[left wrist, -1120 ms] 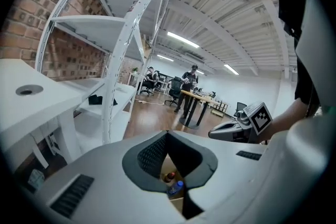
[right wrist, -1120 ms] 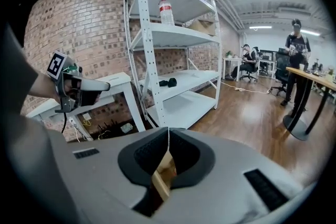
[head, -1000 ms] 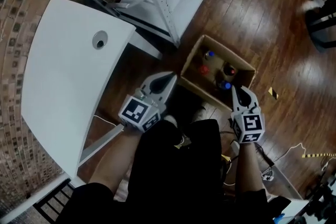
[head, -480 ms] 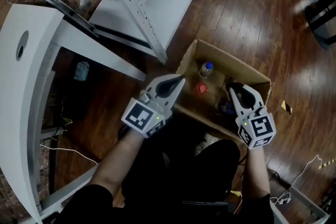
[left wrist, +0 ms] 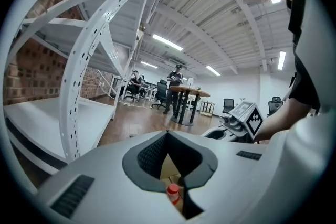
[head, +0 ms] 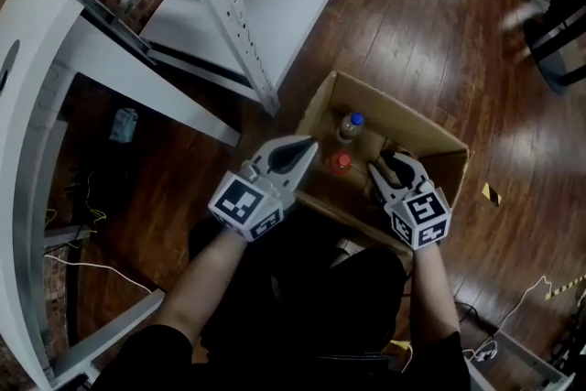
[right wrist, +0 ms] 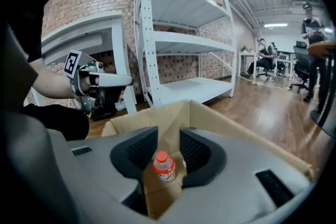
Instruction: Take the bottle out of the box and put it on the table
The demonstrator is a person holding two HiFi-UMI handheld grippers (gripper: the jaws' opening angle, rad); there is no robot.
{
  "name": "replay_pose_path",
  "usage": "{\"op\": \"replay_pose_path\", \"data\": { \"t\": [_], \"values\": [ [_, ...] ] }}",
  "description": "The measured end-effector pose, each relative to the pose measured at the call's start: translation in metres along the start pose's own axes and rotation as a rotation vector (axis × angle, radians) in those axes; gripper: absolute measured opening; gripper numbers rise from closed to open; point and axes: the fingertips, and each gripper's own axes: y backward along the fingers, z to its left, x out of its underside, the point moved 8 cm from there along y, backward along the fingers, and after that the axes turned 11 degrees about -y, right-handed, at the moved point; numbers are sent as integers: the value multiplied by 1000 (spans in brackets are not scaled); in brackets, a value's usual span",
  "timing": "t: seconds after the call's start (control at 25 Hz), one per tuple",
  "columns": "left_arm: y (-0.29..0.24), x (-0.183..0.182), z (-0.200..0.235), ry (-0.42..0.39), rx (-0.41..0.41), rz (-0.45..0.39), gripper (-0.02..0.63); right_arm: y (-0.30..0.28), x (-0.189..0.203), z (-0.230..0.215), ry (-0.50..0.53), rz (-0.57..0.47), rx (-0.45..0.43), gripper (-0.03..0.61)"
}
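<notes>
Dark wooden floor (head: pixel 439 23) filled the room, with a white bench (head: pixel 37 59) curving along the left edge and a white shelving rack (head: pixel 229 14) above the middle. From the lower left the left forearm ran up and rightward, carrying the left tool (head: pixel 308 144) about level, its tip over the near left rim of the cardboard box (head: pixel 426 133). Its jaws met at the tip with nothing between them. Inside the box a blue-capped bottle (head: pixel 349 125) stood by the far wall and a red-capped bottle (head: pixel 341 163) nearer the person, both upright. From the bottom edge the right forearm rose, and the right tool (head: pixel 385 168) tilted down into the box, just right of the red-capped bottle. Its jaws were apart and opening. The red-capped bottle showed through the gap, beyond the pads and untouched.
</notes>
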Motion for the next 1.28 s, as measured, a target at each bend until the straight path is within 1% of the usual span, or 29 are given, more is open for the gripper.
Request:
{"op": "replay_pose_path", "data": {
  "t": [0.04,0.12,0.16,0.2,0.24,0.32,0.36,0.44,0.6,0.64,0.68,0.8,0.96,1.08,1.12,1.2,1.28],
  "values": [
    [4,4,-1,-1,-4,-2,5,-10,9,-1,-8,35,-21,169],
    [11,11,-2,-6,-12,1,5,-31,31,-4,-27,107,-47,230],
    [15,13,-1,-6,-16,4,5,-42,41,-6,-35,139,-50,269],
    [20,14,1,0,-21,6,5,-52,51,-7,-41,169,-49,296],
    [25,15,3,7,-28,6,5,-61,59,-7,-44,198,-47,341],
    [35,16,6,14,-48,0,5,-77,72,-8,-47,251,-51,364],
    [39,16,7,15,-61,-3,5,-85,76,-8,-45,274,-54,395],
    [46,18,9,16,-87,-1,5,-99,83,-10,-37,309,-48,397],
    [57,24,11,-14,-113,18,5,-121,99,-16,-26,361,-32,398],
    [60,26,12,-13,-121,19,5,-126,103,-17,-33,369,-38,452],
    [63,27,14,-10,-131,19,5,-131,106,-17,-38,373,-46,471],
    [76,31,15,-2,-163,35,5,-147,114,-13,-25,376,-62,471],
    [92,35,17,-4,-210,41,5,-167,130,-12,23,424,-60,471],
    [102,40,16,15,-222,69,5,-175,134,-12,18,424,-55,470],
    [105,41,17,12,-230,68,5,-177,136,-12,18,421,-51,464],
    [110,42,18,6,-243,61,5,-181,140,-14,27,425,-32,407],
    [114,44,19,-4,-251,58,5,-183,146,-18,33,443,-15,399]
  ]
}}
